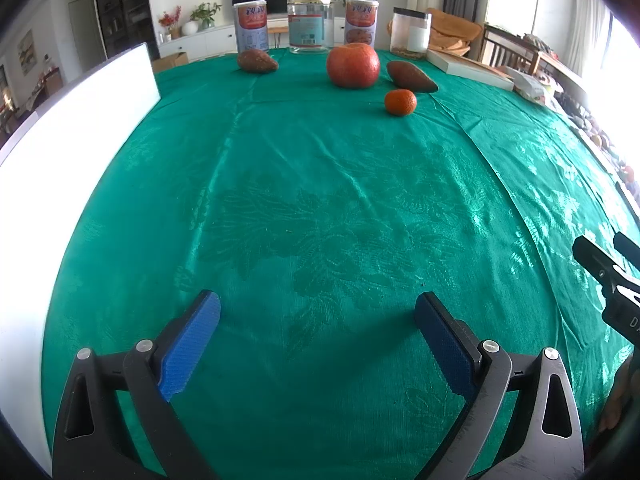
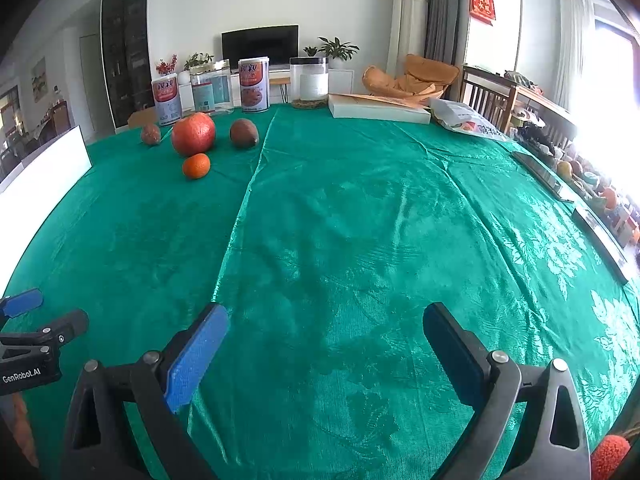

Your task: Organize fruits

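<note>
Left gripper (image 1: 318, 314) and right gripper (image 2: 326, 326): both spread wide, holding nothing, over the near green tablecloth (image 1: 320, 208). Large orange (image 1: 353, 65) sits at the far end; small tangerine (image 1: 400, 101) just in front of it to its right. One brown fruit (image 1: 411, 76) close on its right, another brown fruit (image 1: 257, 61) apart to its left.

Both tools look alike: the left gripper (image 1: 318, 312) and right gripper (image 2: 326, 326) each show black plastic arms with triangular cut-outs, silver screws at the joints and ribbed blue pads (image 2: 196, 360) on the fingers, and the left one's body carries white "GenRobot.AI" lettering.
</note>
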A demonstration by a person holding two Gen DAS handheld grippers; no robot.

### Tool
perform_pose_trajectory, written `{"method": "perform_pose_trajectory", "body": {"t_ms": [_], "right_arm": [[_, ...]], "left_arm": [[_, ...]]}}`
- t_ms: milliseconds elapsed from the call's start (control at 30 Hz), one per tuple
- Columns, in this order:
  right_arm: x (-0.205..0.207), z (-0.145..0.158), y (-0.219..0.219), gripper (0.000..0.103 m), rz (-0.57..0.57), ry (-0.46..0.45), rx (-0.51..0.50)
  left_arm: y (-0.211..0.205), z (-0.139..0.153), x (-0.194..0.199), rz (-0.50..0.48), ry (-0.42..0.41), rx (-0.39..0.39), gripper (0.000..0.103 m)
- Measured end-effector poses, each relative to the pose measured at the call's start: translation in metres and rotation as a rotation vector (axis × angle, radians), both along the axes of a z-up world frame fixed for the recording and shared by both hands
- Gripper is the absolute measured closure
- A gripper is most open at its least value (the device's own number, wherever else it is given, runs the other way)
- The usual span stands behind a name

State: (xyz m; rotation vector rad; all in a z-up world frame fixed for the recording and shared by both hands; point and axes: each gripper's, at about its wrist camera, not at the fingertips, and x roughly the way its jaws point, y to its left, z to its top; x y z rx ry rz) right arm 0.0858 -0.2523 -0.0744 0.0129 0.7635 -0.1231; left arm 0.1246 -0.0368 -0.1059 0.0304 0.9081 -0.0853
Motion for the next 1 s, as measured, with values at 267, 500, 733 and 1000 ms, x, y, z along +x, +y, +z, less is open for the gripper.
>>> {"method": "perform_pose_trajectory", "body": {"t_ms": [267, 500, 733, 1000], "right_arm": [[0.0014, -0.001, -0.0006, 0.005, 0.002, 0.009, -0.003], [0.0024, -0.0015, -0.0007, 0.005, 0.007, 0.007, 0.0], [0.0027, -0.0021, -0.0007, 0.005, 0.002, 0.007, -0.007], [0.004, -0.0033, -0.0006, 0.005, 0.004, 0.018, -0.015]], "left_arm": [[0.0, -0.0001, 0.0002, 0.0, 0.0, 0.0, 0.005], [-0.0002, -0.0002, 0.0011, 0.003, 0.002, 0.004, 0.004], [-0.0002, -0.0002, 0.0009, 0.003, 0.002, 0.004, 0.004], [-0.0003, -0.0006, 0.0013, -0.007, 0.008, -0.003, 0.003]]}}
